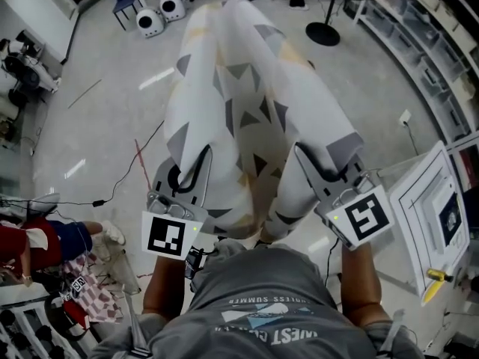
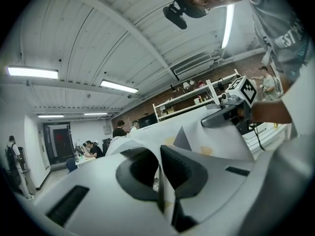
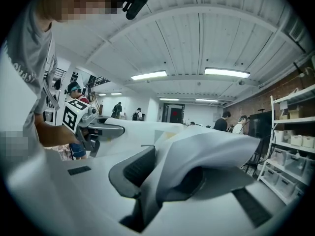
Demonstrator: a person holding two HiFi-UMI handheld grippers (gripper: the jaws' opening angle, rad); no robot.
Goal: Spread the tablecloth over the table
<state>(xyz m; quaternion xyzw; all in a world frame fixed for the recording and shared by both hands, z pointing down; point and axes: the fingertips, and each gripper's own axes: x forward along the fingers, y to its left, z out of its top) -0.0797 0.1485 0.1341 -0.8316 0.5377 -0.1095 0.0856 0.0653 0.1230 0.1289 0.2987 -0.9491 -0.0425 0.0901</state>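
Observation:
The tablecloth is white with grey triangles and pale yellow spots. In the head view it reaches away from me in two long folds above the floor. My left gripper is shut on its near left edge, and my right gripper is shut on its near right edge. In the left gripper view a thin fold of the tablecloth is pinched in the left gripper, with the right gripper beyond. In the right gripper view a thick bunch of tablecloth fills the right gripper; the left gripper shows at the left. No table shows.
A white cabinet stands close at the right, with shelving behind it. A black round stand base and two white round devices sit on the floor ahead. Cables run at the left, near a person in red.

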